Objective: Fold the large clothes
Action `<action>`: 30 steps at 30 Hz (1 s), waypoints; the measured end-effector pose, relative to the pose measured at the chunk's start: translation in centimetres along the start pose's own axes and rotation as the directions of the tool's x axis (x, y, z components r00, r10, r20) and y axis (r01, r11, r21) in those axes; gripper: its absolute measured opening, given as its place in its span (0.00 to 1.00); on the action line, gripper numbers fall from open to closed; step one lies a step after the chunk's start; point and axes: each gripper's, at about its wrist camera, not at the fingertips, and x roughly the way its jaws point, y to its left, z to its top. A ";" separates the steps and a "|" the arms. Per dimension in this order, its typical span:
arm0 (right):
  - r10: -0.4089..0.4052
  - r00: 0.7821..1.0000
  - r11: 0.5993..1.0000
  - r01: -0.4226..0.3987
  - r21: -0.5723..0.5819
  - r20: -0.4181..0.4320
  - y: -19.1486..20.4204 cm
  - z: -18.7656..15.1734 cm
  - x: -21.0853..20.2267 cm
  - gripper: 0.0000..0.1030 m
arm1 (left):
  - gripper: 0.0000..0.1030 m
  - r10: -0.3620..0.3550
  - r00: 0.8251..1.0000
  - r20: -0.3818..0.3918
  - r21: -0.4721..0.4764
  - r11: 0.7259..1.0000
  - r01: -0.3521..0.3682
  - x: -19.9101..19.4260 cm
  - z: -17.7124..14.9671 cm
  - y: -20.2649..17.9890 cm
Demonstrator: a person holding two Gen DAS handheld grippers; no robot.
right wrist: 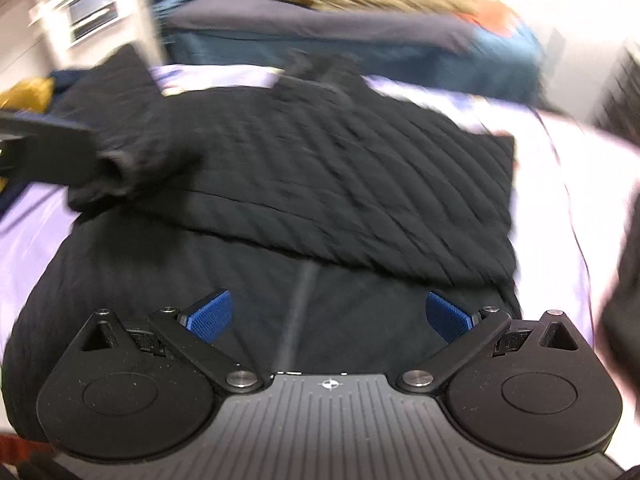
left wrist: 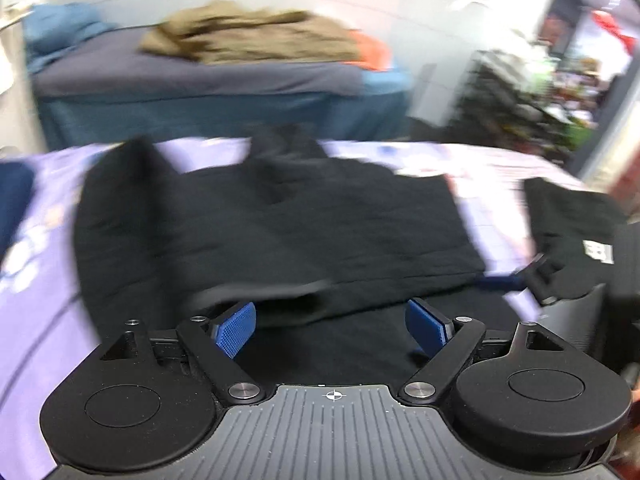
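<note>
Left wrist view: left gripper (left wrist: pixel 331 322), blue pads spread wide, nothing between them, above the near edge of a black garment (left wrist: pixel 280 220) lying on a lilac bedsheet (left wrist: pixel 36 280). Right wrist view: right gripper (right wrist: pixel 328 316), likewise released and empty, over the same garment (right wrist: pixel 320 168), whose upper layer is folded across. Far: second bed (left wrist: pixel 192 76) bearing tan clothing (left wrist: pixel 256 36).
</note>
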 end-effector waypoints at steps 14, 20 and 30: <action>0.046 0.971 0.687 0.141 -0.712 0.236 17.3 2.9 4.6 0.85 | 1.00 0.212 0.972 -0.100 -0.262 0.937 -0.231 -2.9 -4.5 8.9; -0.009 0.986 0.837 0.097 -0.538 0.165 14.7 6.4 6.0 0.19 | 1.00 0.182 0.976 -0.122 -0.319 0.924 -0.212 -2.5 -5.2 9.2; 0.099 0.988 0.935 -0.132 0.330 0.116 -2.5 9.8 2.4 0.13 | 1.00 0.151 0.982 -0.110 -0.285 0.942 -0.177 -0.4 -3.7 8.3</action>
